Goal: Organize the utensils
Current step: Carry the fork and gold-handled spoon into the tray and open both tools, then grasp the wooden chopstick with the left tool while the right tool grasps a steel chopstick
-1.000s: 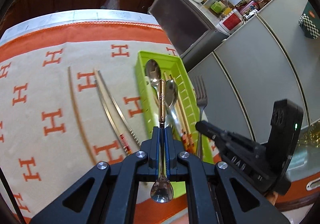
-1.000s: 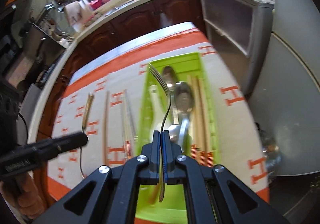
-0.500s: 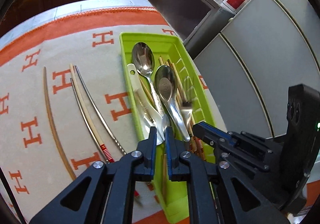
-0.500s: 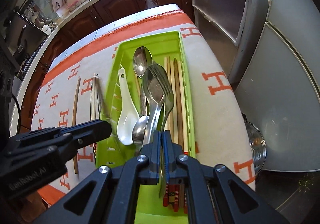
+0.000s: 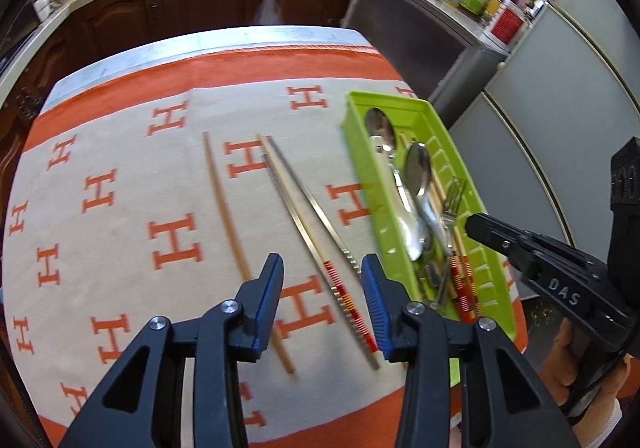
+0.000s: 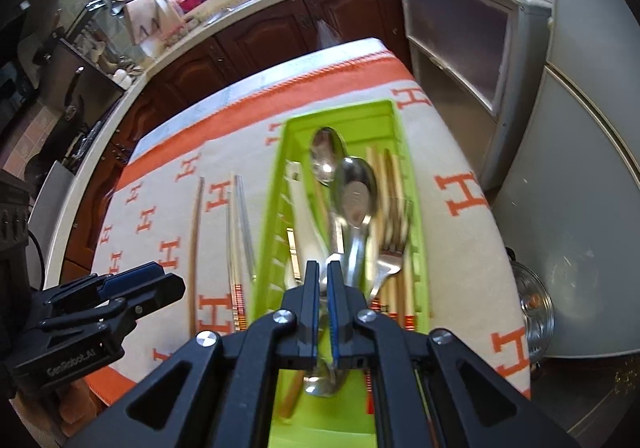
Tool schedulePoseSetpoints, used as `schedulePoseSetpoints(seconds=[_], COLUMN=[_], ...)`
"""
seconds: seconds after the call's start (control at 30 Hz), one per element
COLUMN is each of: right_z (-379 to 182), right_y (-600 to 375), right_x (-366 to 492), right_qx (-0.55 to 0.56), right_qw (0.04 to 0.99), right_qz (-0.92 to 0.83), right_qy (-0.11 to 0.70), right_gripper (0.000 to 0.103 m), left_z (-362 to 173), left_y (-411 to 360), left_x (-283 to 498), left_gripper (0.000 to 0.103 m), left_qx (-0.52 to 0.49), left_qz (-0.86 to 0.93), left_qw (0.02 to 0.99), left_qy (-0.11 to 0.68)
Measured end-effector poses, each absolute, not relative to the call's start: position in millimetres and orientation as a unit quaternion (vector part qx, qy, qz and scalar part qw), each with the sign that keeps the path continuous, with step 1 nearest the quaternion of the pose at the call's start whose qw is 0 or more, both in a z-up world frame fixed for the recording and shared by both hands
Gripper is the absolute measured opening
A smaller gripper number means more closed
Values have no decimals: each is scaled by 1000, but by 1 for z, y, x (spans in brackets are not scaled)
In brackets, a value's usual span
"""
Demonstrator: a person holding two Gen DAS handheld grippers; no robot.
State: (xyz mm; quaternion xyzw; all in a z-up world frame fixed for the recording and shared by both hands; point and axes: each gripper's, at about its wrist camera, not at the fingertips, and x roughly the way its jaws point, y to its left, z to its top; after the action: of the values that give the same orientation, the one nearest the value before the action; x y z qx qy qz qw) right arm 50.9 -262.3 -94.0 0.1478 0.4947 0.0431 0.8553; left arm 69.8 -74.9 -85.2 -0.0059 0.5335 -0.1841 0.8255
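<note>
Lower middle of the left wrist view, our left gripper [image 5: 322, 304] hangs wide apart and empty over the red-banded metal chopsticks [image 5: 316, 236] and a plain wooden chopstick [image 5: 228, 224], still loose on the orange-lettered cloth [image 5: 120, 176].

Centre of the right wrist view, the lime green plastic tray [image 6: 418, 216] already holds spoons and a steel fork [image 6: 394, 244]. Our right gripper [image 6: 323, 276] sits nearly together, gripping nothing we can see.

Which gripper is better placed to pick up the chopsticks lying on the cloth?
Left. The left gripper is open, right above the red-banded chopsticks; the right gripper, jaws nearly closed, sits over the green tray.
</note>
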Motion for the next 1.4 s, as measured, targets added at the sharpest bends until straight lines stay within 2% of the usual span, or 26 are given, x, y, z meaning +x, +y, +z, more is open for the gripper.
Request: schedulePoseSetpoints(seconds=[0.1, 0.23, 0.43, 0.63, 0.9, 1.07, 1.1, 1.13, 1.17, 1.23, 1.4], right_z=[-90, -87, -89, -101, -121, -131, -133, -135, -136, -140, -146], right_y=[-249, -228, -204, -183, -161, -157, -157, -156, -155, -153, -146], right_x=[54, 60, 76, 103, 130, 135, 136, 137, 138, 139, 143], right_qx=[140, 128, 113, 102, 93, 97, 96, 96, 97, 96, 90], right_qw=[855, 852, 842, 826, 805, 790, 787, 784, 781, 776, 767], right_qz=[59, 78, 99, 113, 120, 121, 119, 118, 118, 116, 108], right_qy=[495, 502, 518, 542, 574, 594, 598, 602, 605, 612, 626], right_gripper=[4, 4, 5, 5, 5, 5, 5, 5, 5, 5, 5], left_z=[-86, -88, -107, -127, -157, -161, -162, -161, -161, -160, -160], left_y=[-56, -35, -8, -13, -41, -47, -46, -45, -42, -33, -7], left_x=[67, 68, 78, 88, 105, 105, 105, 105, 105, 109, 110], left_gripper=[41, 51, 51, 51, 51, 51, 50, 39, 23, 5, 4], left_qx=[-9, -9, -43, -56, -8, 25, 25, 30, 33, 15, -37], left_qz=[-168, -143, -125, -132, -102, -91, -91, -84, -80, -83, -83], left_qw=[830, 840, 829, 814, 810, 823, 824, 827, 830, 828, 821], left_qy=[532, 523, 544, 563, 578, 560, 559, 555, 552, 554, 564])
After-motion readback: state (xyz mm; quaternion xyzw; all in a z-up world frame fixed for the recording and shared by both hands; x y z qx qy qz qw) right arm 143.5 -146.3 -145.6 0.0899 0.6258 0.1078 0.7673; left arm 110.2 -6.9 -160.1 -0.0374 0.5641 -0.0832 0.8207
